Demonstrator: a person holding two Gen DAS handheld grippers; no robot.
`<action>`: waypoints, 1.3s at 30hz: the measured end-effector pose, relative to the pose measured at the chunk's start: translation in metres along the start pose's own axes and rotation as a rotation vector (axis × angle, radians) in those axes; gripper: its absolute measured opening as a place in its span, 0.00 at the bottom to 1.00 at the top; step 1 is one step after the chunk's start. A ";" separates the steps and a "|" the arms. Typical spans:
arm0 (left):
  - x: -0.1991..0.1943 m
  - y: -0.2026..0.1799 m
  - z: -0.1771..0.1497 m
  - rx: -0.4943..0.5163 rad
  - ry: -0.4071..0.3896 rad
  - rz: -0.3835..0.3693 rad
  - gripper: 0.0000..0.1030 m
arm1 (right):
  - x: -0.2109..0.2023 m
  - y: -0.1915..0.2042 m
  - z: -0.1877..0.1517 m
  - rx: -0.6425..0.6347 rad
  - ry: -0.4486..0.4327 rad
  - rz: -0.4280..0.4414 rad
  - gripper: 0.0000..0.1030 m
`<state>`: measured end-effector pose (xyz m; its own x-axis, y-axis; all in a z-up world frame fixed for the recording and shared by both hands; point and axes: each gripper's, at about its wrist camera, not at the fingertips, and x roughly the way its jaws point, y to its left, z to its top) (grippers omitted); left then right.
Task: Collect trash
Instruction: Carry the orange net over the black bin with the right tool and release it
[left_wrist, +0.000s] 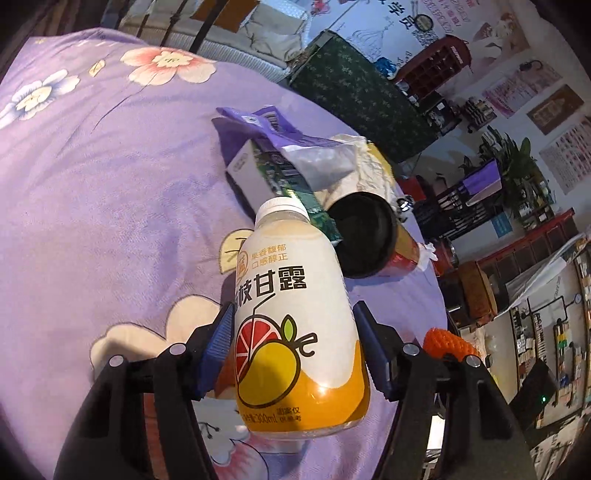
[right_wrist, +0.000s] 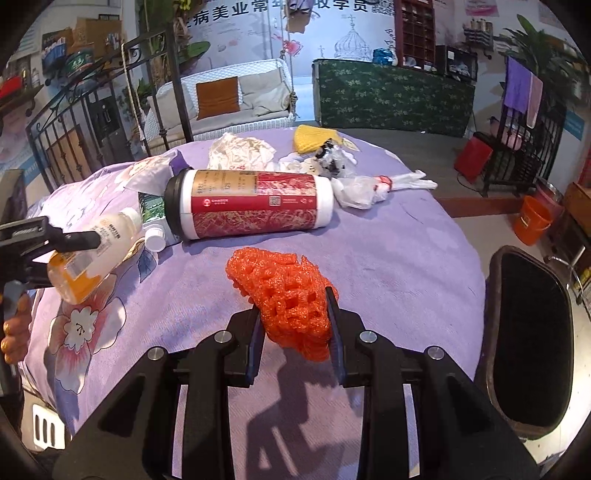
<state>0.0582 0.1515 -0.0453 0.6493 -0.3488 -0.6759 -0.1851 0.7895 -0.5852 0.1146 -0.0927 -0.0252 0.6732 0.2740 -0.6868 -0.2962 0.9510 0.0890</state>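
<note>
My left gripper (left_wrist: 295, 350) is shut on a white and orange drink bottle (left_wrist: 295, 317), held above the purple floral cloth; the bottle also shows in the right wrist view (right_wrist: 92, 258). My right gripper (right_wrist: 295, 332) is shut on an orange foam net (right_wrist: 288, 295), lifted just over the cloth. A red and white cup with a black lid (right_wrist: 251, 203) lies on its side behind it. A carton (left_wrist: 273, 177) and a purple wrapper (left_wrist: 273, 129) lie beyond the bottle.
A black trash bin (right_wrist: 532, 339) stands at the table's right edge. Crumpled paper (right_wrist: 240, 147), a yellow cloth (right_wrist: 310, 138), plastic bags (right_wrist: 362, 188) and a small white cap (right_wrist: 155, 238) lie on the cloth (right_wrist: 406, 251). An orange bucket (right_wrist: 532, 221) stands on the floor.
</note>
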 end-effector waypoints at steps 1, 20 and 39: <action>-0.002 -0.005 -0.004 0.015 -0.007 -0.012 0.60 | -0.002 -0.003 -0.002 0.006 0.000 -0.005 0.29; 0.048 -0.144 -0.045 0.356 0.100 -0.249 0.58 | -0.039 -0.192 -0.029 0.366 -0.015 -0.351 0.29; 0.114 -0.246 -0.073 0.527 0.248 -0.336 0.58 | -0.047 -0.261 -0.066 0.554 -0.015 -0.521 0.80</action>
<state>0.1238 -0.1190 -0.0113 0.4086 -0.6745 -0.6149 0.4229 0.7369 -0.5274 0.1161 -0.3633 -0.0636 0.6434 -0.2325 -0.7294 0.4433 0.8899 0.1074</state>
